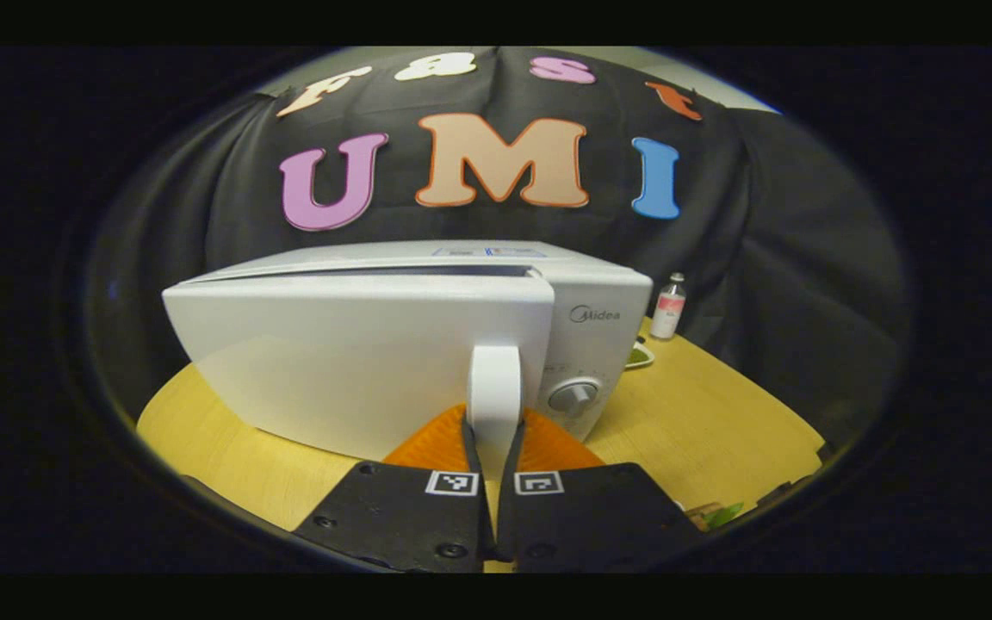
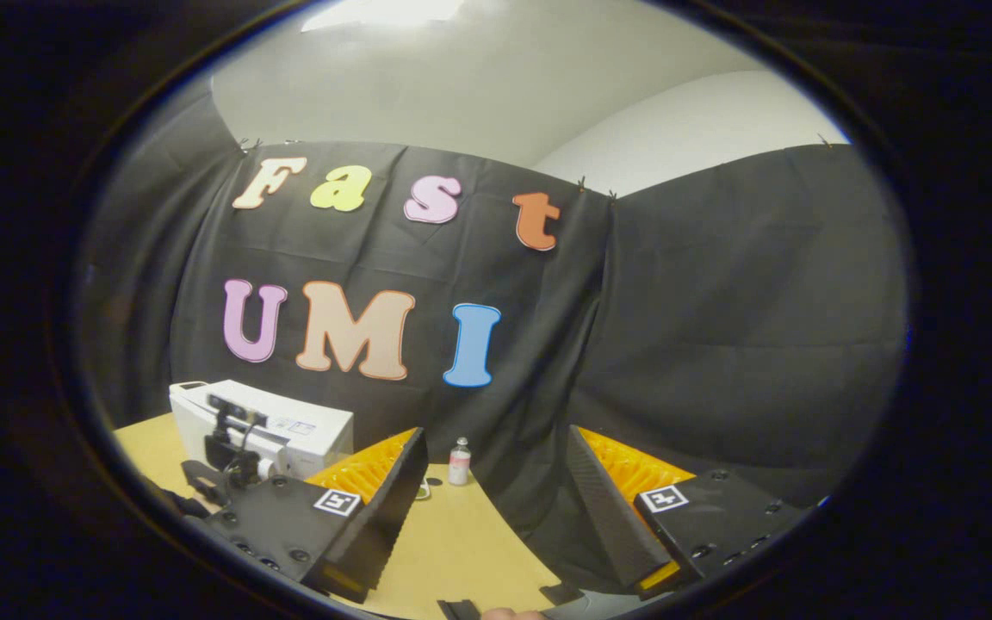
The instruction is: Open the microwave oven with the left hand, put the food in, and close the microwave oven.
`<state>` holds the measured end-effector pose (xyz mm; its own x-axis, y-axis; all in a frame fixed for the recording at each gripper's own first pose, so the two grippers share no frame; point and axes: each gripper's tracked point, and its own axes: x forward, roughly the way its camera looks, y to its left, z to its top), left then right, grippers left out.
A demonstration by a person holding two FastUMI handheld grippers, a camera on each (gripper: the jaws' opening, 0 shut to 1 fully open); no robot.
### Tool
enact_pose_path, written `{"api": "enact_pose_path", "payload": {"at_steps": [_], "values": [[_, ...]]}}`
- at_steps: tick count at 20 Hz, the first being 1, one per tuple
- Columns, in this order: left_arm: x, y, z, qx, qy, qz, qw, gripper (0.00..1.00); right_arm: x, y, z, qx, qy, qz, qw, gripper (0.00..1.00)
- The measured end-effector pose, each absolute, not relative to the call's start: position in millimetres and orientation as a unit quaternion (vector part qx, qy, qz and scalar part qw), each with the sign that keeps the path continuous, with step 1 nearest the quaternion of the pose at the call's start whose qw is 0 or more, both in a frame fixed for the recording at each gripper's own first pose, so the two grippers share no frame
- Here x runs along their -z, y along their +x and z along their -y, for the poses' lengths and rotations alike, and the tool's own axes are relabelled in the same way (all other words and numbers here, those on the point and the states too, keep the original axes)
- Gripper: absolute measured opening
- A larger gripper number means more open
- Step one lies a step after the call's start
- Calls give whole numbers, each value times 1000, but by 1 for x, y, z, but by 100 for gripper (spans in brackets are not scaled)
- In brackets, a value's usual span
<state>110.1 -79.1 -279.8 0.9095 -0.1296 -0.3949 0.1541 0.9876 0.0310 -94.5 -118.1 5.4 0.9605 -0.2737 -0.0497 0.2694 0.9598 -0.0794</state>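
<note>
Left gripper view: the left gripper [image 1: 493,448] has its fingers [image 1: 470,452] drawn in tight on the handle [image 1: 494,392] of the microwave [image 1: 599,301], one on each side of that upright white bar, both pressing on it. The door [image 1: 350,362] stands slightly ajar: a narrow dark gap runs along its top edge, and its left end swings out toward the camera. To the right of the handle sits the control panel with a round knob [image 1: 574,397]. The microwave stands on a yellow wooden tabletop [image 1: 703,422]. Behind its right corner, near the black cloth wall, a small bottle [image 1: 668,307] with a pale label stands upright. Just beside it, lower down, the edge of a plate [image 1: 639,355] with something green on it peeks out from behind the microwave. At the lower right rim of the view lies a bit of green stuff, too small to tell what.

Right gripper view: the right gripper [image 2: 496,491] is held up in the air with its fingers [image 2: 397,491] spread wide and nothing between them. Far off at the left the microwave [image 2: 306,430] sits on the tabletop [image 2: 453,551], with the left gripper's dark body [image 2: 229,456] in front of its door. The bottle [image 2: 459,462] stands between the fingers' tips, well beyond them, with the plate's edge [image 2: 423,491] just left of it.
</note>
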Motion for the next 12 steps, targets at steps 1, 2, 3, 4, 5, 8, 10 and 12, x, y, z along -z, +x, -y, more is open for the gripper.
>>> {"api": "enact_pose_path", "payload": {"at_steps": [1,2,3,4,5,8,10,12], "values": [[281,95,71,79,32,-200,976,1,-6,-92,115,134,-32,-27,990,97],[278,84,65,87,23,-199,976,1,-3,-91,110,127,-28,-28,991,97],[282,64,55,91,10,-222,971,0,-1,-87,105,120,-27,-29,992,97],[279,49,47,95,0,-223,970,1,2,-82,100,114,-28,-31,993,100],[275,35,38,97,-5,-224,970,1,3,-79,96,108,-29,-32,993,97],[271,-2,6,91,4,-225,970,1,5,-69,78,92,-27,-30,995,97],[269,-22,-22,75,-1,-229,971,1,6,-62,62,77,-28,-29,996,97],[267,-40,-49,56,-5,-231,971,1,8,-57,43,60,-21,-30,998,97]]}}
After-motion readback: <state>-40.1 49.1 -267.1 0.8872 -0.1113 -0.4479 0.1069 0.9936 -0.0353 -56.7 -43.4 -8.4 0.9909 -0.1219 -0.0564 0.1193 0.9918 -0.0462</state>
